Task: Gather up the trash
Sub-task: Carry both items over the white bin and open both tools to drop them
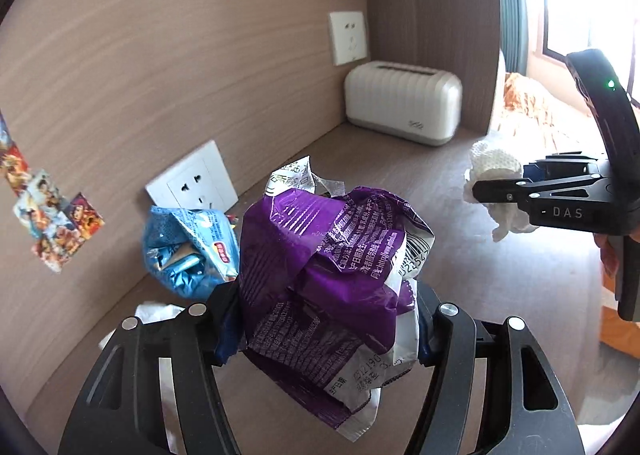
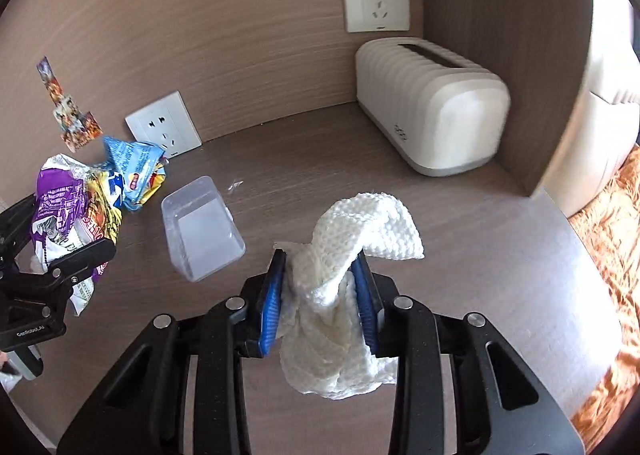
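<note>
My left gripper [image 1: 326,315] is shut on a crumpled purple-and-white snack wrapper [image 1: 320,255], lifted off the brown desk [image 1: 460,295]. From the right wrist view the same purple wrapper [image 2: 56,199] sits in the left gripper [image 2: 52,231] at the far left, with a yellow wrapper [image 2: 102,207] bunched against it. My right gripper [image 2: 322,287] is shut on a white textured paper towel [image 2: 360,223], which hangs between the blue pads. A crumpled blue wrapper [image 1: 188,251] lies by the wall. The right gripper [image 1: 492,189] shows at the right of the left wrist view.
A clear plastic tub [image 2: 200,231] lies on the desk between the grippers. A white ribbed tissue box [image 2: 432,107] stands in the back corner. Wall sockets [image 2: 164,127] and stickers [image 2: 74,123] are on the wood panel. A scrap of white tissue [image 1: 156,313] lies beneath my left gripper.
</note>
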The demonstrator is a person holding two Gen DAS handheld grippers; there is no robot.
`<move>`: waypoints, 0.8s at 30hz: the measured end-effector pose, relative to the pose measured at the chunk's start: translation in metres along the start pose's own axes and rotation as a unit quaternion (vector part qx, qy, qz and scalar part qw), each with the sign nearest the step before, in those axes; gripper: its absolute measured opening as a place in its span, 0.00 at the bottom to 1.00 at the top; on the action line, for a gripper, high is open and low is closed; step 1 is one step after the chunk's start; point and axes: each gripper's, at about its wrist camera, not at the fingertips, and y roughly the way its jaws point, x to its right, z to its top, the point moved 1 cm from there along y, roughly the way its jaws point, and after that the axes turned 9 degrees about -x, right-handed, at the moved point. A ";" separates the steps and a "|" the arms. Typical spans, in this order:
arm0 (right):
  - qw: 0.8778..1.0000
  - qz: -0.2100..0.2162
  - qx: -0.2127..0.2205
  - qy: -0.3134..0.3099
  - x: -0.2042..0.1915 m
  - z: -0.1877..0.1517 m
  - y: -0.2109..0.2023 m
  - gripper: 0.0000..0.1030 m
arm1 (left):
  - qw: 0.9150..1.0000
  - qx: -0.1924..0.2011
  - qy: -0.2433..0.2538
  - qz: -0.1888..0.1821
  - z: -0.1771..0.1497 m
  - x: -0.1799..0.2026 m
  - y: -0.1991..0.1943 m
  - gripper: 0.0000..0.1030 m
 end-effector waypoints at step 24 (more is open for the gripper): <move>0.992 -0.040 -0.012 0.116 0.093 -0.143 -0.120 0.34 | 0.977 -0.014 0.114 -0.178 -0.021 0.226 -0.043 0.61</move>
